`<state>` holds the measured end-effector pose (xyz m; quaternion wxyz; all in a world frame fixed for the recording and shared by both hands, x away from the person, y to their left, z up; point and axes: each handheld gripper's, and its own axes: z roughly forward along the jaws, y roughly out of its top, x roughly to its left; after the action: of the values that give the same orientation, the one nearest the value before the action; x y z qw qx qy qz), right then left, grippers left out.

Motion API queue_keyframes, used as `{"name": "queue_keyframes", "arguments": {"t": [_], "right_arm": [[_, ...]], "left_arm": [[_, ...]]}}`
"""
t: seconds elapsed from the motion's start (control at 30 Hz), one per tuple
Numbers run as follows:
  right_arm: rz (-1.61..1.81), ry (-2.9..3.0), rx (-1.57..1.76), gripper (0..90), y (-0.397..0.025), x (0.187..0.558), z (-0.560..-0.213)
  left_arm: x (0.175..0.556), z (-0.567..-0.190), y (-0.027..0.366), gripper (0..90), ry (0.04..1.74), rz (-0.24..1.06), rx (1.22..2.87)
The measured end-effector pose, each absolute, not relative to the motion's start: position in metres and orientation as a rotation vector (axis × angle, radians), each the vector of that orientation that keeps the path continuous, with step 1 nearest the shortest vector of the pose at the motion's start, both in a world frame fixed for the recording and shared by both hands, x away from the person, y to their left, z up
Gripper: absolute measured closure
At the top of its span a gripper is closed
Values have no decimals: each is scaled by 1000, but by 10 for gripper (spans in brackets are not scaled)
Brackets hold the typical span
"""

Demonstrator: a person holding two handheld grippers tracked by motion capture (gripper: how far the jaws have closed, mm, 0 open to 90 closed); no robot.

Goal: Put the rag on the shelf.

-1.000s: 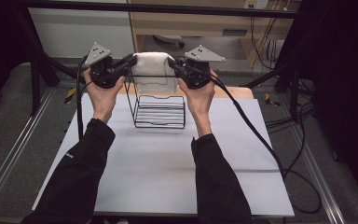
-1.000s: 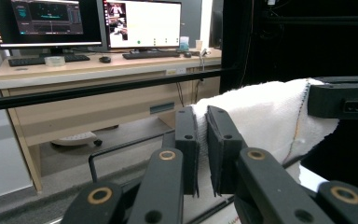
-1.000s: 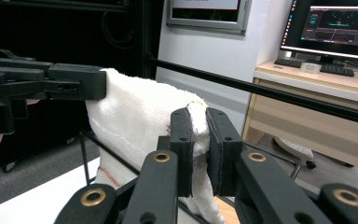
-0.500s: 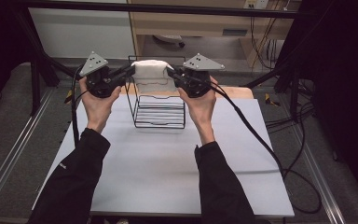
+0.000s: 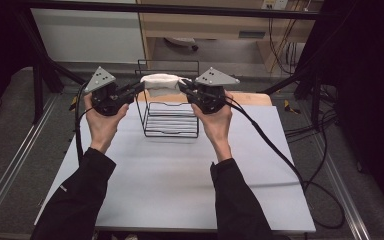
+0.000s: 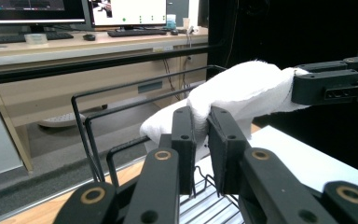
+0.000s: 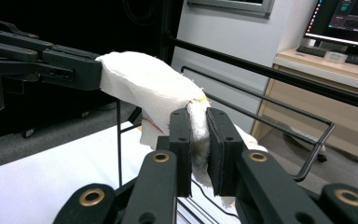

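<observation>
Clenched on opposite ends of the white cloth (image 5: 161,81), your two sets of fingers (image 6: 223,140) hold it stretched in the air above the rack. Largest first: the grey table (image 5: 175,185) carries the black wire rack (image 5: 169,117) at its far middle, with the rack's tall back frame rising behind the cloth. Your left gripper (image 5: 130,92) pinches one end and your right gripper (image 5: 186,88) the other, the jaws of each closed on a fold of fabric, as both gripper views show. Judged from this, the pick-up is done; what remains is to lower and drape the cloth over the rack's wires, then release both ends.
</observation>
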<state>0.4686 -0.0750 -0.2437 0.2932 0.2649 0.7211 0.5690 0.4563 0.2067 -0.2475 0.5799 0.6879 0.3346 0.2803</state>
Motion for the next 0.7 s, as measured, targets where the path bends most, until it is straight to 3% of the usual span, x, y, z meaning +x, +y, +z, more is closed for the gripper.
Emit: {"name": "queue_keyframes", "arguments": {"t": [0.27, 0.57, 0.7], "right_arm": [[1513, 1923, 700, 815, -76, 467, -246], [1511, 1923, 695, 815, -75, 466, -248], [1515, 1927, 699, 814, -76, 466, -251]], "left_arm": [[450, -228, 220, 795, 809, 648, 1591], [467, -212, 211, 895, 847, 628, 1621], [476, -212, 200, 898, 859, 605, 1650]]}}
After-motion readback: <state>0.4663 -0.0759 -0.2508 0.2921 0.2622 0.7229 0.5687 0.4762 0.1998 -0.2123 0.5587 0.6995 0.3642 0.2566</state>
